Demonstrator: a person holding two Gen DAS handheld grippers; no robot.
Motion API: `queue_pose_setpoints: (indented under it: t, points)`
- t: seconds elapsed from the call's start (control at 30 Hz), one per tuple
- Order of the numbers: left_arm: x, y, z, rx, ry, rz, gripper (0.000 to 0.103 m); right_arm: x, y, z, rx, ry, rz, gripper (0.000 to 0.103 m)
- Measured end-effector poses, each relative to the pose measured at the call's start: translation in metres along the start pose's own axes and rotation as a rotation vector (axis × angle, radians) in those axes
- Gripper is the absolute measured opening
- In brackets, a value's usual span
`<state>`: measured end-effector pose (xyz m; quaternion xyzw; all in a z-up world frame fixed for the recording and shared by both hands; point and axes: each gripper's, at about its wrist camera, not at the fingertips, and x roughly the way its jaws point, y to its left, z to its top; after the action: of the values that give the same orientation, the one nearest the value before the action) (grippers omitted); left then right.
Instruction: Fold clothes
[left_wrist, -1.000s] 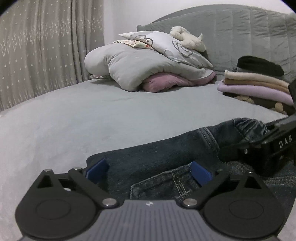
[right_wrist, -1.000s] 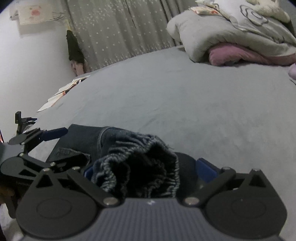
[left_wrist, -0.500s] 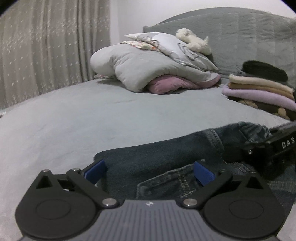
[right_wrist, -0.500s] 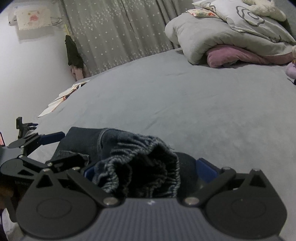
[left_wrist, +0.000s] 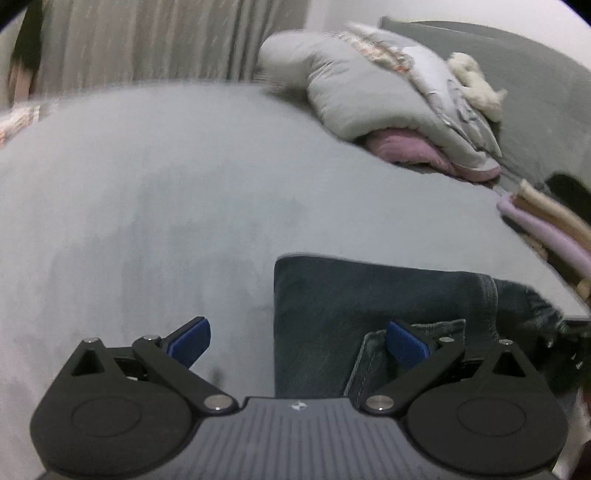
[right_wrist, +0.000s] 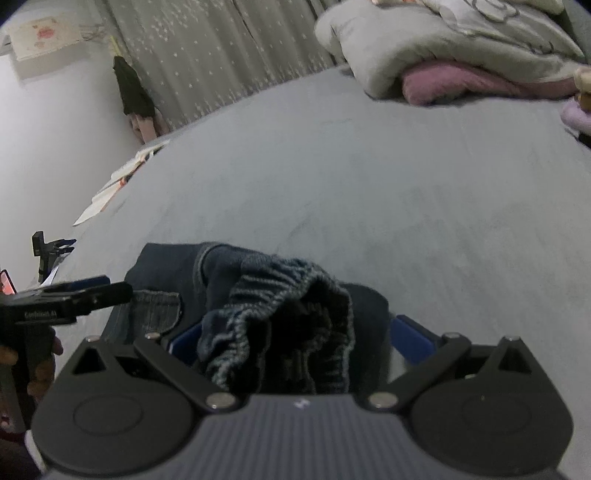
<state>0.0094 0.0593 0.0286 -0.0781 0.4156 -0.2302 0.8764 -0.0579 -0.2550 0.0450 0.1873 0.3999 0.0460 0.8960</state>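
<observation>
The grey bed (left_wrist: 184, 192) is carrying the folded jeans (left_wrist: 369, 295) near its front edge. The right gripper (right_wrist: 295, 332), jaws wide, is straddling their bunched elastic waistband (right_wrist: 280, 295) without pinching it. The left gripper (left_wrist: 295, 343) is hanging wide and empty over their left edge. Judged: the fold is finishing; next, stacking on the folded pile (left_wrist: 546, 221).

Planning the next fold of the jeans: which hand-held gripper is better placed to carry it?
Probably the right hand-held gripper: bunched jeans sit between its open fingers. The left hand-held gripper is open and holds nothing, straddling the jeans' edge over the bed.
</observation>
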Motion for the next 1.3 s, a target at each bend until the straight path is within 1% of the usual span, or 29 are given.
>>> queue_pose_setpoints:
  t: [0.07, 0.1, 0.2, 0.27, 0.33, 0.43, 0.83, 0.97, 1.13, 1.3]
  points:
    - [0.006, 0.008, 0.0, -0.064, 0.06, -0.031, 0.101, -0.001, -0.003, 0.002, 0.026, 0.02, 0.008, 0.103]
    - [0.006, 0.008, 0.0, -0.071, 0.07, -0.035, 0.101, 0.0, -0.006, 0.004, 0.052, 0.041, 0.018, 0.103]
    - [0.017, 0.014, -0.003, -0.114, 0.17, -0.085, 0.101, 0.008, -0.021, 0.01, 0.176, 0.128, 0.07, 0.103]
    - [0.021, 0.014, -0.007, -0.108, 0.194, -0.096, 0.102, 0.013, -0.03, 0.01, 0.249, 0.175, 0.11, 0.103]
    - [0.022, 0.011, -0.008, -0.088, 0.2, -0.096, 0.102, 0.018, -0.038, 0.009, 0.321, 0.22, 0.152, 0.103]
    - [0.02, 0.006, -0.011, -0.056, 0.204, -0.094, 0.103, 0.023, -0.044, 0.007, 0.348, 0.234, 0.187, 0.103]
    - [0.017, 0.014, -0.012, -0.052, 0.192, -0.14, 0.103, 0.031, -0.049, -0.001, 0.328, 0.194, 0.243, 0.103]
    - [0.014, 0.019, -0.015, -0.039, 0.169, -0.165, 0.103, 0.03, -0.051, -0.004, 0.31, 0.162, 0.266, 0.103]
    - [0.01, 0.023, -0.02, 0.003, 0.118, -0.198, 0.103, 0.028, -0.05, -0.01, 0.282, 0.107, 0.275, 0.103]
    - [0.008, 0.019, -0.021, 0.022, 0.096, -0.175, 0.103, 0.025, -0.048, -0.013, 0.251, 0.076, 0.267, 0.103]
